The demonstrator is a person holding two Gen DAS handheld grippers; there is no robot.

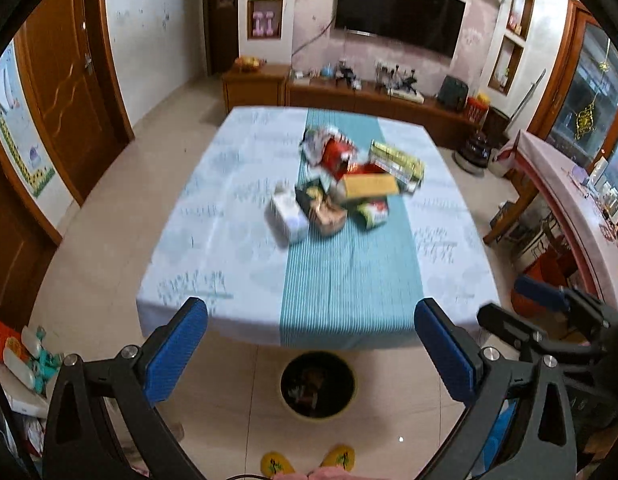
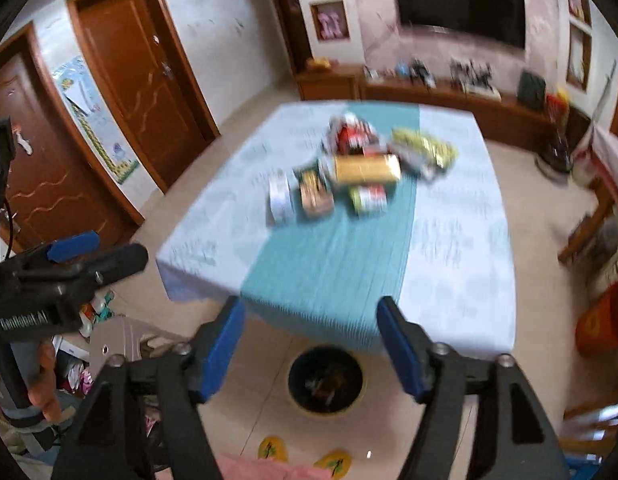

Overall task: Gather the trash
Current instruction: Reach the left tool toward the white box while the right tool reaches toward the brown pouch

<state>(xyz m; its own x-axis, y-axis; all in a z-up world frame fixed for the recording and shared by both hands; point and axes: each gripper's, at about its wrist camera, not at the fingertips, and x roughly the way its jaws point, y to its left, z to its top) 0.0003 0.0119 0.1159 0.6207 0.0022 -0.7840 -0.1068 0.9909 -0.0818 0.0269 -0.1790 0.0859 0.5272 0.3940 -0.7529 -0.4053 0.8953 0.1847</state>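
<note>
A heap of trash (image 1: 345, 180) (image 2: 357, 168) lies in the middle of the table (image 1: 213, 248) (image 2: 461, 248): a yellow box, a white box, red and green packets, crumpled wrappers. A dark round bin (image 1: 317, 386) (image 2: 326, 382) with some rubbish in it stands on the floor at the table's near edge. My left gripper (image 1: 311, 330) is open and empty, held high above the bin. My right gripper (image 2: 311, 330) is open and empty too, above the same spot. Each gripper shows at the side of the other's view.
A person's feet in yellow slippers (image 1: 307, 462) (image 2: 305, 456) stand just behind the bin. A low wooden TV cabinet (image 1: 373, 98) runs along the far wall. Wooden doors (image 2: 137, 72) are on the left, clutter (image 1: 21, 360) on the floor at lower left, another table (image 1: 569, 192) at right.
</note>
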